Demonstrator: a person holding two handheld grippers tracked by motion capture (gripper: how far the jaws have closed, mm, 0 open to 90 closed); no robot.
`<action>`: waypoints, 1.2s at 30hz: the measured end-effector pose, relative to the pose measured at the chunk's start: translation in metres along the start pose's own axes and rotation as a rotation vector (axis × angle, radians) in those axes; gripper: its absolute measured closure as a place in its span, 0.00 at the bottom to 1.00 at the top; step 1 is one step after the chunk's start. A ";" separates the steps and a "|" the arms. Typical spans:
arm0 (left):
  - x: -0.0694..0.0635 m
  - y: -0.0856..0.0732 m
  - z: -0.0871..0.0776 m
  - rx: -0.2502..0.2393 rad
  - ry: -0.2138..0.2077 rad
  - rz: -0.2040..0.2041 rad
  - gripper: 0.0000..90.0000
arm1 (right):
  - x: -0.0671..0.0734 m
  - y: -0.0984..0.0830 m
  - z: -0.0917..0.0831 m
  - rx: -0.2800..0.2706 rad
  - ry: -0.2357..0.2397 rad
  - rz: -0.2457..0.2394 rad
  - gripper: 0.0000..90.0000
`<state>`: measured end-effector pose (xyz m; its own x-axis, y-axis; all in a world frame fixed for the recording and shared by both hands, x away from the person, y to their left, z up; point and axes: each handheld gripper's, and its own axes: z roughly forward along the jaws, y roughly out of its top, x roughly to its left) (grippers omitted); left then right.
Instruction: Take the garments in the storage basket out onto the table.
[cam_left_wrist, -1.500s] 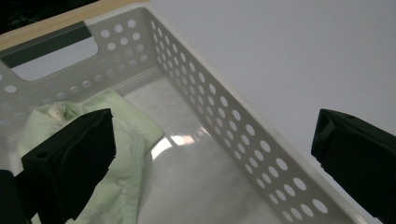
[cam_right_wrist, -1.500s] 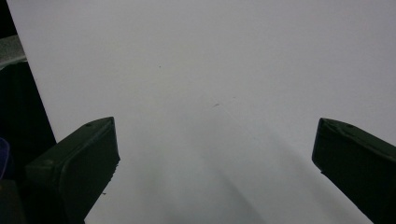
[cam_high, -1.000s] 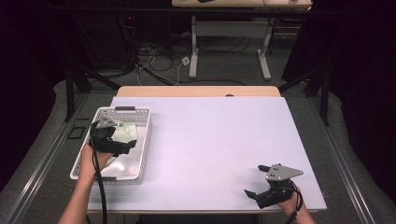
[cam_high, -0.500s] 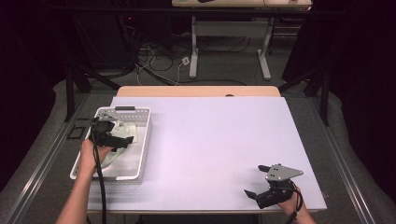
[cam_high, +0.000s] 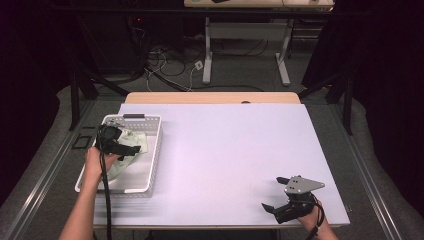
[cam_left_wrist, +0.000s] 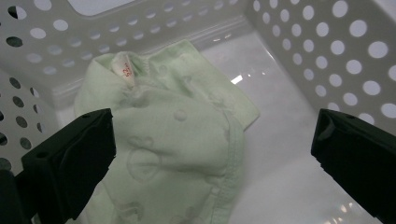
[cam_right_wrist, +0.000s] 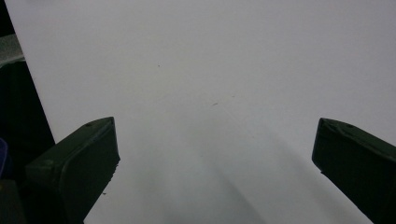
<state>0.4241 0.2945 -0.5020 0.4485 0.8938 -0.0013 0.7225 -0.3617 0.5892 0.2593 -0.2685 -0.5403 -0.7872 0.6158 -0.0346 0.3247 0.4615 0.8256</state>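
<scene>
Since the earlier frames, the left tongs (cam_high: 131, 148) have dipped lower and further into the white basket (cam_high: 156, 150), while the right tongs (cam_high: 274, 194) have stayed put near the front right corner of the table (cam_high: 230, 145).

Seen along the left tongs (cam_left_wrist: 212, 154), the two black jaws stand wide apart, gripping nothing. Between and just beyond them lies a pale green cloth (cam_left_wrist: 173, 140), a small crumpled garment with faint printed shapes and a stitched hem. A small tag shows at its far edge. The cloth rests on the basket floor, toward the far corner, with the perforated walls (cam_left_wrist: 327, 51) rising close around it. One jaw overlaps the near edge of the cloth, though whether it touches cannot be told.

From above, the person's left hand (cam_high: 95, 160) holds those tongs over the basket at the table's left side, with the cloth (cam_high: 135, 142) partly hidden beneath them.

The right tongs (cam_right_wrist: 212, 154) are also spread open and empty, low over bare white tabletop (cam_right_wrist: 210, 70), well apart from the basket.

As a judgement, the work is at its start: the reach into the basket looks nearly complete, but the cloth is not yet gripped. Closing on it, lifting it out and placing it on the table remain to be done.
</scene>
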 end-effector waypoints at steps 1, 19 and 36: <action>0.001 0.000 0.002 0.002 0.000 0.000 0.00 | 0.000 0.000 0.000 0.001 0.001 0.002 0.00; 0.007 -0.001 0.020 0.132 0.053 -0.038 0.08 | 0.000 -0.001 0.002 -0.018 0.004 0.003 0.00; 0.004 -0.006 0.034 0.245 0.116 -0.021 0.30 | 0.000 0.000 0.001 -0.001 0.005 0.006 0.00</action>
<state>0.4399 0.2915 -0.5330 0.3790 0.9211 0.0892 0.8431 -0.3834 0.3770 0.2594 -0.2676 -0.5410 -0.7881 0.6149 -0.0269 0.3288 0.4576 0.8262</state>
